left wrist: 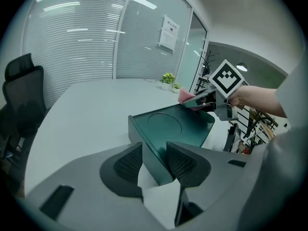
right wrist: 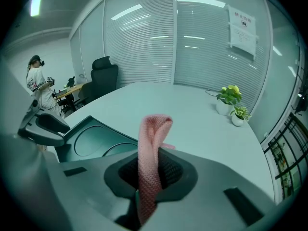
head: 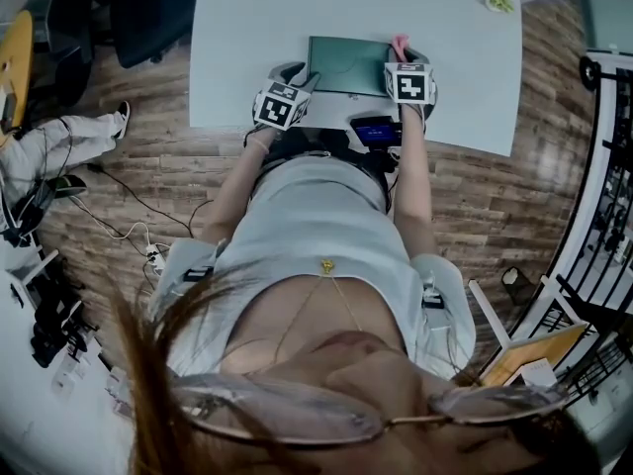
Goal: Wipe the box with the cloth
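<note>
Directly below the head camera, a person is seen from above, standing at a pale grey counter (head: pixel 247 28) with a gripper held in each hand. A dark green shallow plastic box (head: pixel 348 64), open at the top and moulded with round recesses in its floor, lies flat on the counter near its close edge, between the two grippers.

The left gripper (left wrist: pixel 154 165) is set at the box's near left corner. Its jaws are part-spread and astride the corner wall, one ribbed pad laid against the outer face and the other against the inner face, so the box is pinched there.

The right gripper (right wrist: pixel 151 170) is held at the box's far right corner. Its jaws are pressed together on a pink knitted cloth (right wrist: pixel 153 148), which is folded double and rises from between the pads in a narrow loop. From the left gripper view the cloth is seen at the rim of that far corner; whether it touches the rim cannot be told.

Two small green potted plants (right wrist: pixel 230 99) in white pots are placed at the counter's far edge, well apart from the box. A black office chair (right wrist: pixel 103 76) is drawn up at the counter's far side, in front of a glass wall with blinds.
</note>
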Demonstrator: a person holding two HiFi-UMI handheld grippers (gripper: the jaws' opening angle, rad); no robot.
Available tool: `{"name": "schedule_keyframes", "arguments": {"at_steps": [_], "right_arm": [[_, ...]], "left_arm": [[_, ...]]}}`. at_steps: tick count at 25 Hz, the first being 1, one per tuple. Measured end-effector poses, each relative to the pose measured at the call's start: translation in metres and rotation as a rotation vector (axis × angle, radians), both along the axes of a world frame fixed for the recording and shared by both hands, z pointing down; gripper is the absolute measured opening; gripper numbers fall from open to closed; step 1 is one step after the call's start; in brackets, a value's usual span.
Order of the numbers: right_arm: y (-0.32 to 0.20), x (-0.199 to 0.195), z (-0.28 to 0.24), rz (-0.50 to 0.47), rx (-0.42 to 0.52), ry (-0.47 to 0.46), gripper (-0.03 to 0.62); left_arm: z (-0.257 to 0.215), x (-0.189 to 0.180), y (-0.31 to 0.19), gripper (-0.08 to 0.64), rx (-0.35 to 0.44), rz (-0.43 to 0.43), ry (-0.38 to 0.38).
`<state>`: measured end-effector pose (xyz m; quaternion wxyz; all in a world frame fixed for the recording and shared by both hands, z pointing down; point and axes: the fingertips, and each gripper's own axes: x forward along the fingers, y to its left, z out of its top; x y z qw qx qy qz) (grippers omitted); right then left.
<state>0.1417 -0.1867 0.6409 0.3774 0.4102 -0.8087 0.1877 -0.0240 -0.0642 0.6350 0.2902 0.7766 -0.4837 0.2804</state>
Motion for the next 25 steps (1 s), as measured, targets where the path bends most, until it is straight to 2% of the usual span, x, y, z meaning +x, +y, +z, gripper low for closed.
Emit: {"name": "schedule_keyframes", "arguments": {"at_steps": [11,14,19,25], "right_arm": [[0.006,-0.003,0.002,0.059,-0.041,0.006,0.04],[0.008,-0.012,0.005,0.065,-0.043,0.044,0.04],[0.015,-0.004,0.003,0.037,-0.056,0.12,0.04],[0.018,-0.005,0.004,0.027,-0.046,0.206,0.04]], "left_arm": [[0.0,-0.001,-0.003,0.164,-0.019,0.083,0.067],[0.003,-0.01,-0.002,0.17,-0.022,0.108,0.075],[-0.002,0.009,-0.002,0.17,-0.025,0.145,0.093],[-0.002,0.011,-0.001,0.172,-0.039,0.205,0.105]]}}
